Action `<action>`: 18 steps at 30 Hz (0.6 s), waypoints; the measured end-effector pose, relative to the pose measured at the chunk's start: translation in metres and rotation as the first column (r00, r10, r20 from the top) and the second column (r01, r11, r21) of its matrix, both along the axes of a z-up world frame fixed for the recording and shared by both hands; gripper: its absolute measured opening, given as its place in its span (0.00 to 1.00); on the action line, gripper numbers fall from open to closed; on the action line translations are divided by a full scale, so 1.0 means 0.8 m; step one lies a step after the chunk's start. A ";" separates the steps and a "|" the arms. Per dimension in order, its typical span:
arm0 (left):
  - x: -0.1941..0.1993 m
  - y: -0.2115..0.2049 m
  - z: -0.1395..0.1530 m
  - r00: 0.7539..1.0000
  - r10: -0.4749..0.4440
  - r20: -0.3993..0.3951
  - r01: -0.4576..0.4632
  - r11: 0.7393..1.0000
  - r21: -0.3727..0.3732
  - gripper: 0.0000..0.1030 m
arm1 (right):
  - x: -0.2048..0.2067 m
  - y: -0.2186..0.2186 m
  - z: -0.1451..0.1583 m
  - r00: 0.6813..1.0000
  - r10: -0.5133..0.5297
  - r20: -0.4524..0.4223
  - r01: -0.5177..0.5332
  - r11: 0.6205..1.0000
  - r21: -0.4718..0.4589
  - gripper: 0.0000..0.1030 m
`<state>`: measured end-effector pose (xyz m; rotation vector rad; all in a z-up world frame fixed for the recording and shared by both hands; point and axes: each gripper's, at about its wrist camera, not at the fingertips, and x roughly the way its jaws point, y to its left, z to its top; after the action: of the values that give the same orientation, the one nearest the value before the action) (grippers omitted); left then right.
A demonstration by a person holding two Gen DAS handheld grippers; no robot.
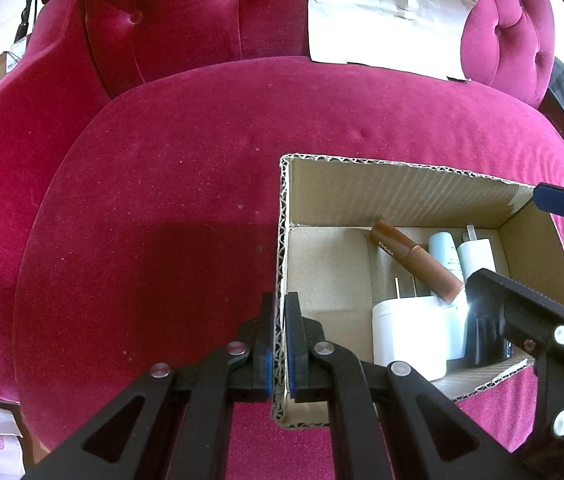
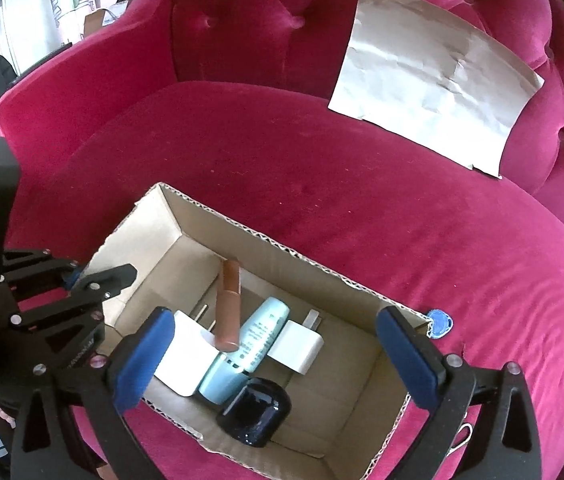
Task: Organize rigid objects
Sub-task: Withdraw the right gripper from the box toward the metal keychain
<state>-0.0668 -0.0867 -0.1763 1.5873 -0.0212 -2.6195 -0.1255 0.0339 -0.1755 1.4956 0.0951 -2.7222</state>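
Note:
An open cardboard box [image 1: 402, 192] [image 2: 314, 264] sits on a red velvet chair seat. Inside lie a brown tube [image 1: 414, 260] [image 2: 227, 304], a pale blue tube [image 1: 446, 256] [image 2: 253, 340], two white plug adapters [image 1: 410, 336] [image 2: 298, 340] and a dark navy case [image 2: 253, 412]. My left gripper [image 1: 279, 336] is shut on the box's left wall; it also shows in the right wrist view [image 2: 93, 280]. My right gripper [image 2: 277, 352] is open and empty above the box, over the navy case.
A white paper sheet [image 1: 382, 12] [image 2: 430, 80] leans on the tufted chair back. A small blue tag [image 2: 440, 323] lies on the seat by the box's right corner. Bare cushion [image 1: 161, 220] spreads left of the box.

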 end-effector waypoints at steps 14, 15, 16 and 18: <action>0.002 0.002 0.001 1.000 0.002 -0.001 -0.002 1.000 -0.003 0.04 | 0.020 0.048 0.021 0.995 -0.093 -0.030 0.093 0.996 0.011 1.00; 0.002 0.002 0.001 1.000 0.002 -0.001 -0.002 1.000 -0.004 0.04 | 0.022 0.054 0.022 0.994 -0.105 -0.034 0.105 0.994 0.013 1.00; 0.002 0.002 0.002 1.000 0.001 -0.001 -0.001 1.000 -0.004 0.04 | 0.024 0.062 0.024 0.993 -0.113 -0.033 0.114 0.993 0.011 1.00; 0.002 0.001 0.002 1.000 0.003 -0.002 -0.003 1.000 -0.002 0.04 | 0.027 0.078 0.027 0.990 -0.139 -0.034 0.140 0.990 0.012 1.00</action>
<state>-0.0649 -0.0858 -0.1751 1.5830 -0.0209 -2.6177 -0.1040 0.0962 -0.1541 1.5170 0.0114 -2.8606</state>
